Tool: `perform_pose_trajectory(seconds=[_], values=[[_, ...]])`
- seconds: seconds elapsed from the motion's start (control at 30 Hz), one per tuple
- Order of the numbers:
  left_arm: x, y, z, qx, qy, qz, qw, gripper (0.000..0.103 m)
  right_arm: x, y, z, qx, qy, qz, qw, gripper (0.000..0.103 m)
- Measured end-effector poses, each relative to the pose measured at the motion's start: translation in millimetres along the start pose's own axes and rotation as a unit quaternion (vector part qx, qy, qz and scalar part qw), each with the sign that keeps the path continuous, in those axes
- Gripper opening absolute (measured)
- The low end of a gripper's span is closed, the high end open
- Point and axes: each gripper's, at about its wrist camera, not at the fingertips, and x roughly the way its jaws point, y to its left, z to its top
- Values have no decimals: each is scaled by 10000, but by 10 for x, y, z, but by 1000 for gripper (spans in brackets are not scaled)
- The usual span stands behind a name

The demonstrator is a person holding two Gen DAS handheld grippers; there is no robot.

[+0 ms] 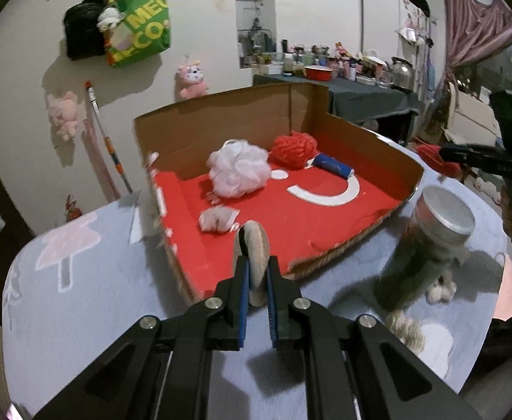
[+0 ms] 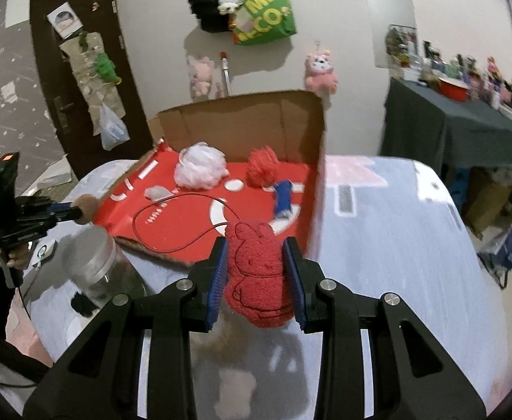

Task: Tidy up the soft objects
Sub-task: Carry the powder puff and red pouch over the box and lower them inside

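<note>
My left gripper (image 1: pixel 256 262) is shut on a beige soft pad (image 1: pixel 256 245), held on edge at the near rim of the red-lined cardboard box (image 1: pixel 326 224). My right gripper (image 2: pixel 258 262) is shut on a red plush rabbit pouch (image 2: pixel 256 273) with a thin red cord (image 2: pixel 158 206), held above the table by the box's near right corner (image 2: pixel 312 210). Inside the box lie a white mesh puff (image 1: pixel 238 168), a red mesh puff (image 1: pixel 292 148), a blue roll (image 1: pixel 333 166) and a small pale bundle (image 1: pixel 217 218). The left gripper (image 2: pixel 81 210) also shows in the right wrist view.
A clear jar with a metal lid (image 1: pixel 427 245) stands on the lilac-covered table (image 1: pixel 81 280) right of the box, with a small fluffy toy (image 1: pixel 441 288) behind it and another fuzzy piece (image 1: pixel 404 329) nearer. A cluttered dark table (image 1: pixel 361 94) stands behind.
</note>
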Motion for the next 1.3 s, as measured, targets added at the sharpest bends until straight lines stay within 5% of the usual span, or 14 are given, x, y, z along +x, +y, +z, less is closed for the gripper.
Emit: perform_pose_trajectory(seconds=[0.23, 0.57, 0.87, 1.3], values=[[395, -124, 452, 278, 372, -241, 9986, 10, 477, 164, 460, -407, 396, 91, 9983, 31], [1107, -428, 747, 1039, 1091, -101, 9885, 10, 1413, 215, 840, -527, 1325, 1, 9898, 31], [1473, -478, 817, 1388, 1390, 4, 9805, 10, 2028, 205, 952, -402, 2047, -52, 9780, 31], [1766, -349, 841, 1351, 1620, 186, 9773, 10, 2383, 289, 907, -661, 2349, -322, 9692, 31]])
